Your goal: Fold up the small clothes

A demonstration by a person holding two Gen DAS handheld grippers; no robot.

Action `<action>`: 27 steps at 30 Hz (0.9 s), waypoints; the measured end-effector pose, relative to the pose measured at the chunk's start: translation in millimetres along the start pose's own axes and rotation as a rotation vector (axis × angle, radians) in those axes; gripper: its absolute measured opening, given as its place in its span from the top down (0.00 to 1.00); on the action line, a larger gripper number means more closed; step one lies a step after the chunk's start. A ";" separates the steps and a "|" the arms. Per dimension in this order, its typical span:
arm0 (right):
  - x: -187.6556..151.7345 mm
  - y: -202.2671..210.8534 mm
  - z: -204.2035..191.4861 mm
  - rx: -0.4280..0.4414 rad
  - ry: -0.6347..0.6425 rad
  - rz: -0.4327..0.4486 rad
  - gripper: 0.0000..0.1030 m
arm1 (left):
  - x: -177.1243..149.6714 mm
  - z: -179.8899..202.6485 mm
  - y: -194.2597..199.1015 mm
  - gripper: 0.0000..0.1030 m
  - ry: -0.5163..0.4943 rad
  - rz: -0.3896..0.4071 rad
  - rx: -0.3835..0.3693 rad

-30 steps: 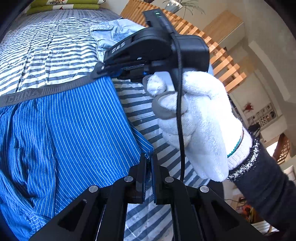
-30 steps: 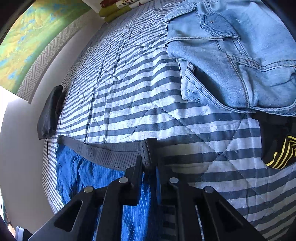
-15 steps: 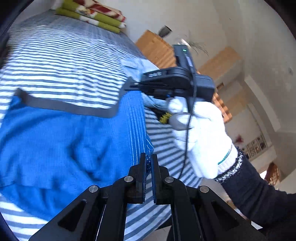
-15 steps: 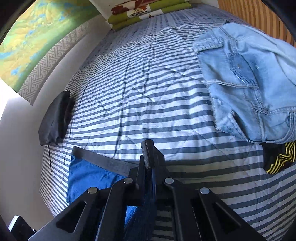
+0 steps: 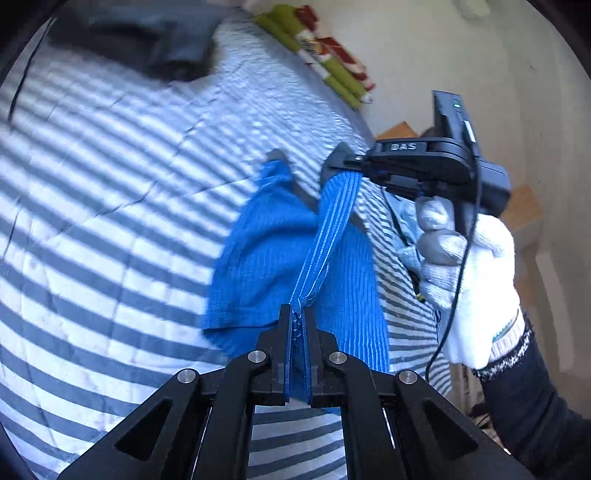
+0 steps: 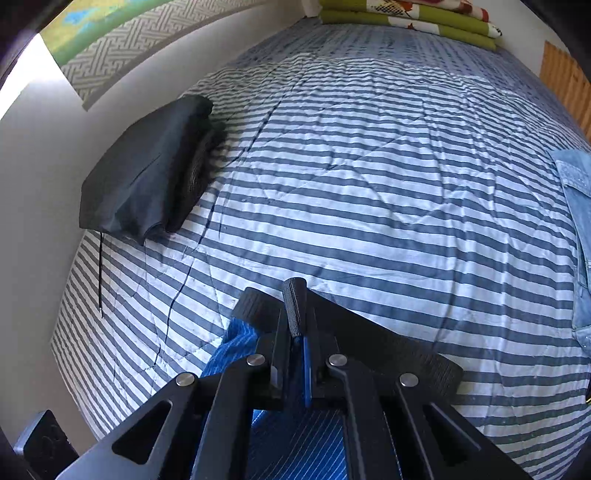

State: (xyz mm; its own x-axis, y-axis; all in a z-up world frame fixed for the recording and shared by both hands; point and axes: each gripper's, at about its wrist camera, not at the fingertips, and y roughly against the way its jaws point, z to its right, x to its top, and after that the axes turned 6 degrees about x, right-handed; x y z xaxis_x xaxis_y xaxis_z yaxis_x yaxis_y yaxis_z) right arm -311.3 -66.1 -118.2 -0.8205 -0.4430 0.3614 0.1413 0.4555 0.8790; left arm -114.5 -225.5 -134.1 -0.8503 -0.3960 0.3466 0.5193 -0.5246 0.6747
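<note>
Blue pinstriped boxer shorts (image 5: 269, 258) with a dark grey waistband (image 6: 388, 347) hang lifted over the striped bed (image 5: 110, 206). My left gripper (image 5: 297, 314) is shut on the hem of the shorts. My right gripper (image 6: 299, 325) is shut on the waistband corner, which pokes up between its fingers; in the left wrist view the right gripper (image 5: 343, 168), held by a white-gloved hand (image 5: 469, 280), pinches the top of the cloth. The taut side edge of the shorts runs between the two grippers, and the rest drapes down onto the bed.
A folded black garment (image 6: 151, 170) lies at the bed's left edge by the wall. Light blue denim (image 6: 576, 229) lies at the right edge. Folded green and red bedding (image 6: 402, 14) sits at the head. A wooden slatted panel (image 6: 565, 77) stands to the right.
Both grippers have lifted the shorts off the bed and swung toward the left side; the flat cloth now hangs bunched between them, and the black garment has come closer in view.
</note>
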 end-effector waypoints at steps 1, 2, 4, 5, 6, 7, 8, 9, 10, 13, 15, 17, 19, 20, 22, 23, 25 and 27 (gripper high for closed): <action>0.2 -6.1 -4.8 -0.010 0.006 -0.008 0.96 | 3.5 -9.5 -7.0 0.96 0.021 -0.007 0.005; 0.8 -12.2 -8.6 -0.020 0.011 -0.015 0.96 | 2.1 -14.5 -6.8 0.96 0.028 -0.006 0.014; 1.2 -21.1 -13.3 -0.022 0.017 -0.031 0.96 | 0.1 -20.9 -4.5 0.96 0.016 -0.006 0.028; 0.9 -25.5 -15.9 -0.027 0.022 -0.040 0.96 | -3.4 -20.5 -1.6 0.96 0.011 -0.003 0.034; 0.5 -29.3 -18.3 -0.031 0.029 -0.046 0.96 | -6.4 -20.8 0.3 0.96 0.003 -0.003 0.041; 0.0 -32.9 -20.6 -0.035 0.036 -0.052 0.96 | -9.6 -20.8 2.7 0.96 -0.005 -0.003 0.048; -0.5 -36.4 -23.0 -0.036 0.039 -0.059 0.96 | -11.9 -20.7 4.1 0.96 -0.009 -0.003 0.053; -1.1 -39.6 -25.2 -0.036 0.041 -0.064 0.96 | -14.5 -20.1 6.6 0.96 -0.014 -0.002 0.059; -1.3 -42.5 -27.4 -0.032 0.047 -0.069 0.96 | -16.3 -19.0 8.6 0.96 -0.024 -0.002 0.068; -1.0 -49.1 -34.3 -0.021 0.079 -0.104 0.90 | -21.7 -17.5 13.7 0.94 -0.054 -0.002 0.096; 0.8 -44.2 -34.3 -0.003 0.080 -0.112 0.80 | -15.9 -16.6 16.2 0.76 -0.036 0.000 0.105; 4.9 -31.7 -34.2 0.013 0.088 -0.088 0.76 | -9.6 -18.9 24.8 0.55 -0.013 0.049 0.112; 11.3 -21.6 -37.1 0.021 0.119 -0.070 0.72 | -7.1 -16.0 29.9 0.53 -0.018 0.078 0.114; 15.3 -19.3 -39.4 0.007 0.135 -0.058 0.70 | -5.4 -12.7 28.6 0.53 -0.030 0.080 0.118; 24.2 -23.5 -45.1 -0.020 0.167 -0.064 0.63 | -4.4 -5.7 19.2 0.52 -0.063 0.067 0.151; 28.4 -30.7 -47.3 -0.025 0.179 -0.092 0.63 | -3.6 -3.5 11.9 0.52 -0.072 0.054 0.166; 34.4 -45.6 -52.3 -0.029 0.203 -0.143 0.63 | -0.1 -1.5 -4.4 0.52 -0.076 0.020 0.188; 38.1 -56.8 -58.1 -0.059 0.232 -0.165 0.63 | -2.1 0.0 -13.5 0.53 -0.076 0.002 0.190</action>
State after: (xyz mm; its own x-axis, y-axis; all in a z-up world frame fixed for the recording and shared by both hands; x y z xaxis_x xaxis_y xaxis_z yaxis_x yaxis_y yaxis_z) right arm -318.4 -153.7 -136.2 -0.6872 -0.6753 0.2680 0.0546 0.3198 0.9459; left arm -119.7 -217.7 -144.0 -0.8570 -0.3351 0.3914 0.5016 -0.3690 0.7824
